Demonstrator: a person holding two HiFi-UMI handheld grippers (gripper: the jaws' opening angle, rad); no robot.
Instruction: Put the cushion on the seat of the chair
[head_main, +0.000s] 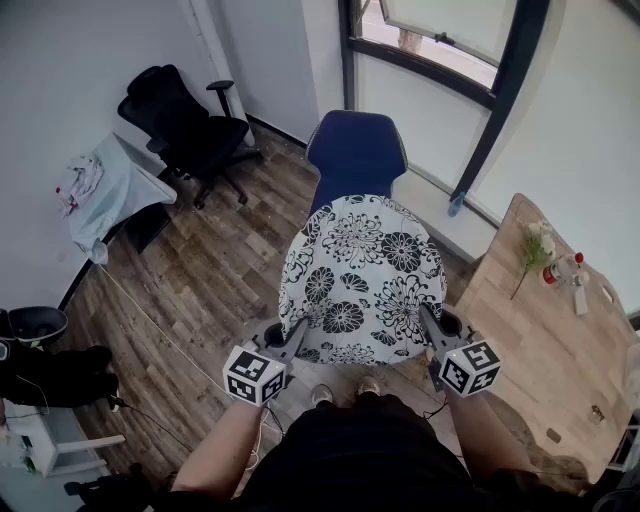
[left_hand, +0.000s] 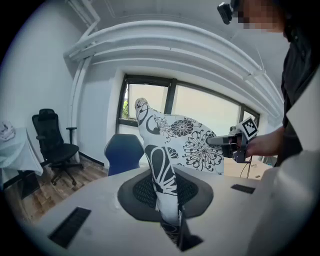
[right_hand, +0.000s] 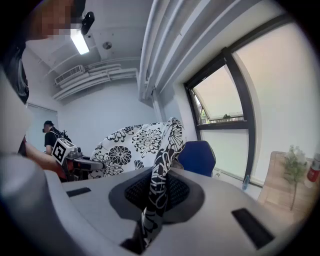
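A white cushion (head_main: 362, 275) with black flower print hangs in the air between both grippers, held flat above the floor. My left gripper (head_main: 296, 335) is shut on its near left corner, and the fabric (left_hand: 165, 185) runs up from between the jaws. My right gripper (head_main: 428, 322) is shut on the near right corner, where the cushion edge (right_hand: 159, 192) is pinched. The blue chair (head_main: 356, 152) stands just beyond the cushion, which hides its seat. In the gripper views the chair (left_hand: 123, 152) (right_hand: 199, 157) shows behind the cushion.
A black office chair (head_main: 185, 125) stands at the back left beside a cloth-draped table (head_main: 115, 190). A wooden table (head_main: 545, 345) with a small plant and bottles is at the right. A window and white wall lie behind the blue chair. Wood floor lies below.
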